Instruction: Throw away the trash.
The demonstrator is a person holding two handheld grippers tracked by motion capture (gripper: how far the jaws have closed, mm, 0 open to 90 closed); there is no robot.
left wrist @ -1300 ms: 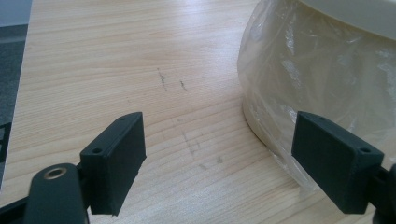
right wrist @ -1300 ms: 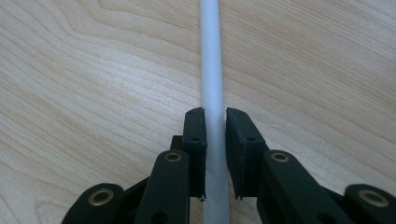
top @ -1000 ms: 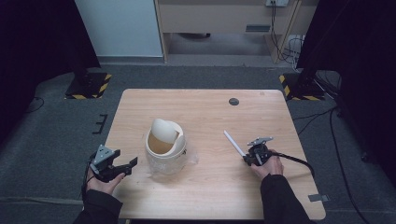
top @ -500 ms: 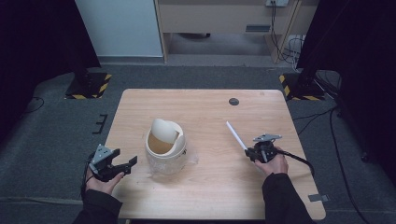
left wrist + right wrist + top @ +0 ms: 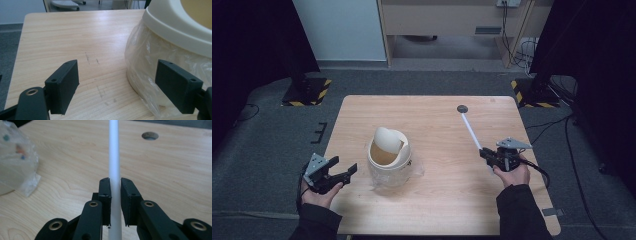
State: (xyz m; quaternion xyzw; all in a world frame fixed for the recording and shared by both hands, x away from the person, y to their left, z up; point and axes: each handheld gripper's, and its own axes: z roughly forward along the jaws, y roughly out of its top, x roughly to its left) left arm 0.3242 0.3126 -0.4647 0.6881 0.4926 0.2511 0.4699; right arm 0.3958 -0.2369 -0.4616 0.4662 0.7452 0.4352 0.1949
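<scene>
High view: cream bin (image 5: 388,159), bag-lined, swing lid tilted; right gripper (image 5: 486,152) clamps white tube (image 5: 471,132), left gripper (image 5: 343,171) fingers spread.

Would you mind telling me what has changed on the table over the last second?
The right tongs, shut on the white rod, moved away from the person and toward the table's right edge, carrying the rod so its far tip now points near the hole. The left tongs stayed open beside the bin, which did not move.
</scene>
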